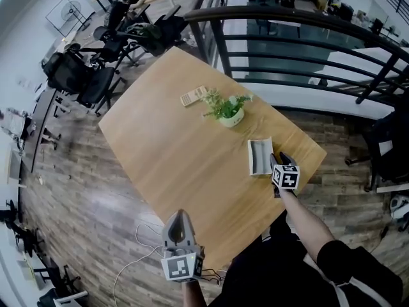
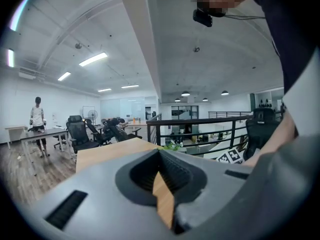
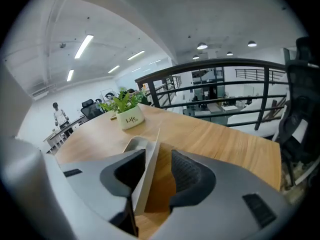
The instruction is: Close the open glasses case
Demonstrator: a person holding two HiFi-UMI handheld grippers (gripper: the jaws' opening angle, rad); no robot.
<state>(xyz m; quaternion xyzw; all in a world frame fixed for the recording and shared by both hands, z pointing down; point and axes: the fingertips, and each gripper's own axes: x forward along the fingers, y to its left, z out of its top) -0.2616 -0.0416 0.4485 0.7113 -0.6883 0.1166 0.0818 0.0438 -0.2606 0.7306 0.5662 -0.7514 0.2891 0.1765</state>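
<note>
At the table's (image 1: 185, 152) right-hand corner, close to the edge, the glasses case (image 1: 260, 157) lies open, with its tray flat on the wood and its lid (image 3: 148, 171) standing up on edge. Over it, the right gripper (image 3: 157, 156) straddles that lid. Its jaws are apart, with the lid close against one pad (touching or not, I cannot tell) and a clear gap to the other, so nothing is clamped. Off the near edge, the left gripper (image 1: 181, 216) hangs with jaws together, empty. Risks, as I judge them: a sideways shove could skid the light case over the smooth wood and off the edge, since nothing pins it. A push the wrong way would fold the lid back, not shut. Writing: the plant pot (image 3: 131, 119) reads "Life"; the smaller line beneath is illegible, and the case shows no brand.
</note>
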